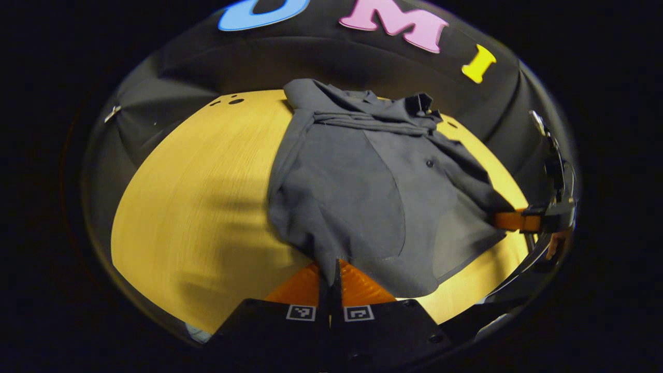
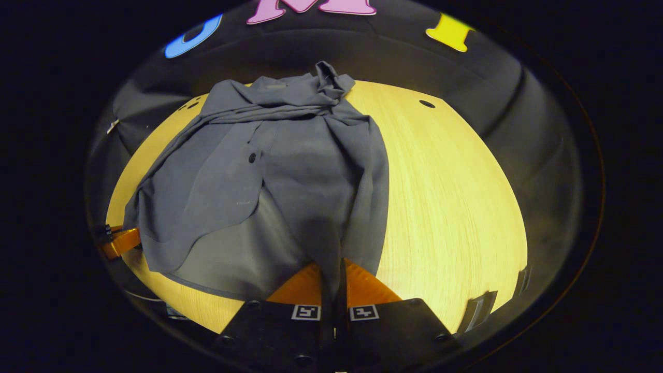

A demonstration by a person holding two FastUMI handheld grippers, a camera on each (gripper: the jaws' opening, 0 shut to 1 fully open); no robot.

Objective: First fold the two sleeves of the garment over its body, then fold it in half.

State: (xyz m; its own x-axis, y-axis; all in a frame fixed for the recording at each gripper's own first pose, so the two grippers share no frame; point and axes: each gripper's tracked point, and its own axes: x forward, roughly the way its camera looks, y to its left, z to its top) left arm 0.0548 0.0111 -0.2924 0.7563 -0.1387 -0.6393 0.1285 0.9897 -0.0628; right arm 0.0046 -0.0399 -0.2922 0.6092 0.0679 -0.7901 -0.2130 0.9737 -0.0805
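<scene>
A dark grey button-up shirt (image 1: 362, 191) lies on the yellow wooden table (image 1: 197, 207), its sleeves bunched across the chest near the collar. My left gripper (image 1: 331, 269) is shut on the near hem corner of the shirt, cloth pinched between its fingers. The right gripper (image 1: 510, 221) shows at the far right of the left gripper view, gripping the hem's other corner. In the right gripper view the shirt (image 2: 279, 176) hangs toward my right gripper (image 2: 331, 272), which is shut on its hem, lifting it off the table (image 2: 445, 191). The left gripper (image 2: 119, 241) appears at the left edge there.
Black cloth walls surround the table on all sides. Small round holes (image 1: 235, 101) mark the table's far left corner, another hole (image 2: 427, 103) the far right. Bare tabletop stretches to the left of the shirt in the left gripper view and to its right in the right gripper view.
</scene>
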